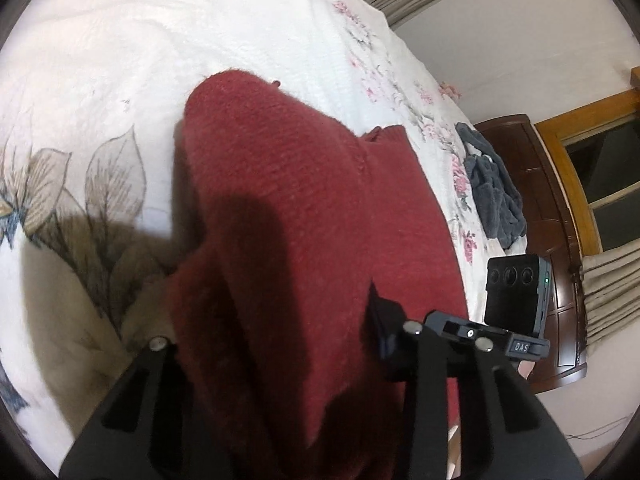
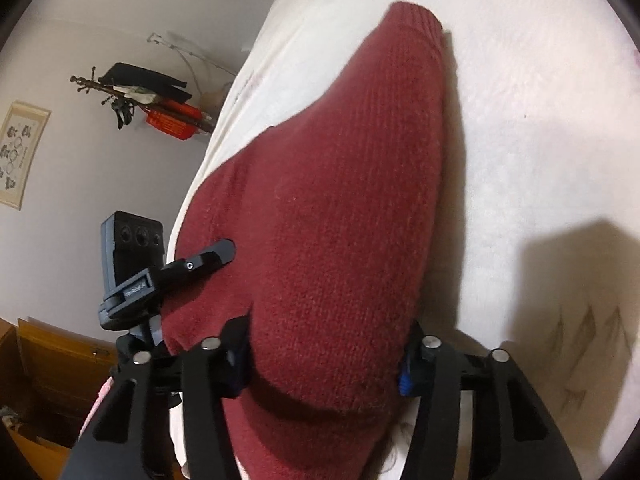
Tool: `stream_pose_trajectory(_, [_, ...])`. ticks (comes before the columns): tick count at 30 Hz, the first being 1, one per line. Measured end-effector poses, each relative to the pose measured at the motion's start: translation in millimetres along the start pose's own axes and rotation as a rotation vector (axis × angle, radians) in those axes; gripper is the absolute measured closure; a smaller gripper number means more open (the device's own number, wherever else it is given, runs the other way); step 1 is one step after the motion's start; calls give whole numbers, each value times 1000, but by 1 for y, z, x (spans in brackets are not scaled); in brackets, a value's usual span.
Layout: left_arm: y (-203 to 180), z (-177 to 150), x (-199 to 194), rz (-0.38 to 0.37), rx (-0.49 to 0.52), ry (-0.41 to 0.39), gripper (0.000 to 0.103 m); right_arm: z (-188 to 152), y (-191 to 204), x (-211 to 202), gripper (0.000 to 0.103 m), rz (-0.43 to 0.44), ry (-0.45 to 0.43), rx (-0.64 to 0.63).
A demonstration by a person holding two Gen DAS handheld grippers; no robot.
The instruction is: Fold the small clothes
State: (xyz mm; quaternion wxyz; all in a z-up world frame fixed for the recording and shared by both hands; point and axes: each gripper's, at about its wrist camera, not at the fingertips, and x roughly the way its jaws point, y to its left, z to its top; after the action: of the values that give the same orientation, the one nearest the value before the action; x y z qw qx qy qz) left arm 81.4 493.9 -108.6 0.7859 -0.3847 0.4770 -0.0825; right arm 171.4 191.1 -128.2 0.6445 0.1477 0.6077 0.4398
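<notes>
Left wrist view: my left gripper (image 1: 280, 344) sits at 6 o'clock, with the red knit sweater (image 1: 304, 208) bunched between its two black arms.
Left jaws: clenched on the sweater; the knit drapes over the gap and hides the fingertips.
Sweater here: it rises from my jaws toward 12 o'clock and lies on the bed (image 1: 120, 80), a white quilt printed with leaves and pink flowers.
At 3 o'clock: a grey garment (image 1: 494, 188) lies crumpled near the bed's edge, well apart from the sweater.
Beyond it: a dark wooden headboard (image 1: 548, 208) and beige curtains (image 1: 608, 300).
At 4 o'clock: the right gripper's camera block (image 1: 516, 292) stands just beside the sweater's edge.

Right wrist view: my right gripper (image 2: 324, 356) is at 6 o'clock, the same sweater (image 2: 340, 200) filling the space between its arms.
Right jaws: grasping the sweater, the fabric pressed between the two arms and mounded over them.
Sweater here: a ribbed cuff end (image 2: 416, 20) points to 12 o'clock, resting on the white quilt (image 2: 540, 140).
At 9 o'clock: the left gripper's finger (image 2: 208, 258) touches the sweater's edge.
At 10 o'clock: a wall rack (image 2: 152, 96) holding dark items and something red.
</notes>
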Motion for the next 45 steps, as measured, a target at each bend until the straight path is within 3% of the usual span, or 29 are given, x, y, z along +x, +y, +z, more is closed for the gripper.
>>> stream_pose_trajectory(6, [-26, -20, -18, -67, 2, -7, 70, -21, 10, -35, 56, 61, -23, 12])
stream_pose_trajectory(11, [-66, -63, -31, -135, 15, 47, 70, -69, 27, -95, 56, 86, 2, -19])
stream_pose_trajectory(19, [-128, -192, -25, -179, -26, 169, 70, -166, 8, -177, 56, 77, 65, 50])
stream_pose_trajectory(23, [-145, -238, -17, -187, -49, 176, 70, -208, -15, -200, 56, 53, 77, 107])
stream_pose_trajectory(25, [-154, -252, -12, -172, -12, 169, 70, -223, -26, -205, 56, 48, 68, 128])
stream_pose_trajectory(31, [-143, -242, 21, -58, 126, 156, 67, -240, -66, -180, 52, -28, -3, 191])
stream_pose_trajectory(35, [-129, -228, 39, -109, 101, 173, 59, -241, -70, -164, 47, -1, -43, 226])
stream_pose_trajectory(38, [-132, -235, 27, -103, 100, 157, 59, -246, -67, -166, 43, 5, -54, 234])
stream_pose_trajectory(41, [-138, -242, 0, -70, 121, 116, 61, -252, -56, -182, 38, -45, -72, 210])
stream_pose_trajectory(45, [-150, -258, -48, 21, 228, 46, 61, -272, -45, -210, 35, -79, -92, 193])
